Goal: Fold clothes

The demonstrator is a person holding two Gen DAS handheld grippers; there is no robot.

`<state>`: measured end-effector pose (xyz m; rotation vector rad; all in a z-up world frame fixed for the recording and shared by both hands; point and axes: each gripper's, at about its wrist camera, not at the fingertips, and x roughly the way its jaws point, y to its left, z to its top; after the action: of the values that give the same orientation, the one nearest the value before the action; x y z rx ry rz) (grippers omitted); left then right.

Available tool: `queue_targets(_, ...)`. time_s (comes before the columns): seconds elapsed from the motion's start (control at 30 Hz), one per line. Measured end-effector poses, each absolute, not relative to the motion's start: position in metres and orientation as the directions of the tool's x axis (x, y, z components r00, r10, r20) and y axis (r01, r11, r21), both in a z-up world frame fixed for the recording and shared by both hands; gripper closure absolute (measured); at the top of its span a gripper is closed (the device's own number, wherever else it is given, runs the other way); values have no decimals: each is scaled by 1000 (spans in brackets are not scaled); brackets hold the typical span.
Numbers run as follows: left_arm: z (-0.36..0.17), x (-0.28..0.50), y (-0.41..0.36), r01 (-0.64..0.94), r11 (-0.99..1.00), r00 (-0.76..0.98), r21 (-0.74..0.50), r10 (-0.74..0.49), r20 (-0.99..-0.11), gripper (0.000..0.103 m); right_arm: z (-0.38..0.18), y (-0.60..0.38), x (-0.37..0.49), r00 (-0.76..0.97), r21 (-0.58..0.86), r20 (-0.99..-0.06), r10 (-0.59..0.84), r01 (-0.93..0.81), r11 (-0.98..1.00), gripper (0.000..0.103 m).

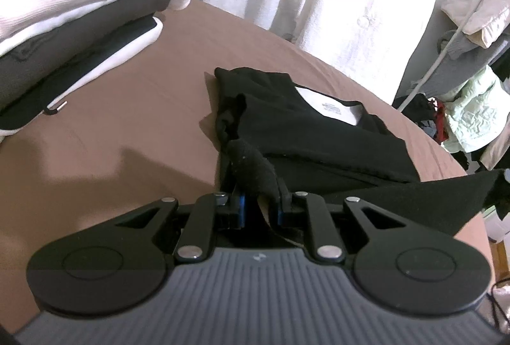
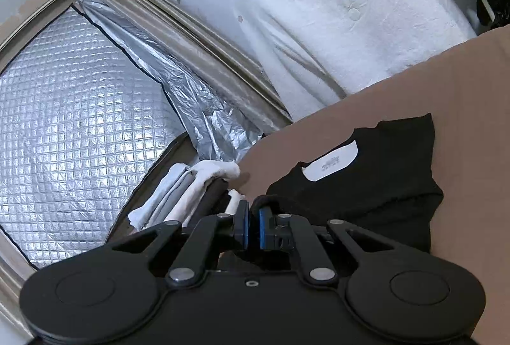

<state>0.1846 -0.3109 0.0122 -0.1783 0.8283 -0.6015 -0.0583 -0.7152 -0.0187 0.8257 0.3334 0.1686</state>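
The brown bed (image 1: 127, 109) carries a black shirt (image 1: 318, 137) at its centre, white label up. A stack of folded clothes (image 1: 63, 10) sits at ten o'clock. The left tongs (image 1: 258, 185) are clamped on a shirt fold; the right tongs (image 2: 253, 217) pinch its hem.

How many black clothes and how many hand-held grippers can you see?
Black shirt: 1
Hand-held grippers, left hand-held gripper and right hand-held gripper, both pinching the shirt's cloth: 2
Total: 3
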Motion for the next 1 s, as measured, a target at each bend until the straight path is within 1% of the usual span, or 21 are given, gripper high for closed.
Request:
queue_targets(0.03,13,182,-314,447,822,528,-353,-561,-638,87,-20,-716,-58,935,744,-225,274,-17,668,94)
queue_targets(0.07,13,178,-320,471,835,549,-286,-531,-646,87,-21,-717,-57,934,745,-228,273,-13,667,94)
queue_targets(0.1,11,173,-329,492,850,580,-189,-483,-656,87,-23,-719,-55,933,746,-235,272,-6,665,94)
queue_targets(0.13,8,171,-336,504,853,593,-135,-455,-665,87,-25,-720,-54,931,748,-243,272,1,663,94)
queue_targets(0.23,-1,174,-347,516,849,577,-109,-439,-689,89,-33,-722,-52,920,753,-278,276,30,657,94)
queue_targets(0.3,2,178,-349,513,851,593,-113,-447,-670,90,-35,-724,-51,923,754,-284,260,47,655,94)
queue_targets(0.37,13,191,-355,514,851,613,-102,-449,-650,90,-34,-729,-45,928,739,-295,229,70,670,94)
queue_targets(0.43,28,221,-366,510,849,597,-139,-465,-653,90,-30,-743,-29,927,733,-318,200,106,672,94)
queue_targets(0.5,43,255,-386,501,853,577,-145,-454,-679,90,-23,-763,1,901,757,-390,192,195,624,94)
queue_targets(0.57,50,289,-417,494,866,568,-79,-390,-724,90,-15,-780,32,867,743,-462,187,264,615,95)
queue_targets(0.63,43,319,-448,504,863,584,-27,-364,-725,89,-8,-792,65,849,685,-511,132,310,659,95)
queue_targets(0.67,34,333,-462,507,862,594,-6,-354,-722,83,-7,-798,81,839,645,-539,79,350,680,95)
queue_targets(0.7,24,342,-468,487,873,616,10,-335,-713,71,-11,-803,93,833,609,-554,22,387,692,92)
queue_targets(0.73,12,345,-467,444,896,648,21,-305,-698,58,-20,-809,99,835,607,-551,-5,405,684,91)
queue_targets(0.77,0,349,-465,400,916,678,30,-274,-682,33,-33,-814,97,838,634,-545,-29,434,640,83)
queue_targets(0.8,-12,350,-460,349,937,686,28,-235,-688,22,-48,-816,89,837,662,-546,-35,457,594,61)
queue_targets(0.83,-22,343,-448,320,947,674,1,-227,-703,22,-61,-817,79,831,679,-555,-17,466,567,53)
queue_targets(0.87,-31,332,-432,321,946,661,-41,-255,-706,22,-75,-817,70,826,695,-564,0,474,540,51)
queue_targets(0.93,-47,306,-400,316,941,654,-116,-305,-692,22,-95,-817,52,818,711,-575,24,486,508,51)
queue_targets(0.97,-50,295,-388,317,939,659,-131,-317,-682,22,-94,-817,46,817,698,-576,15,482,529,51)
queue_targets(1.0,-50,289,-381,327,935,646,-136,-326,-690,22,-90,-815,41,823,689,-568,11,468,553,51)
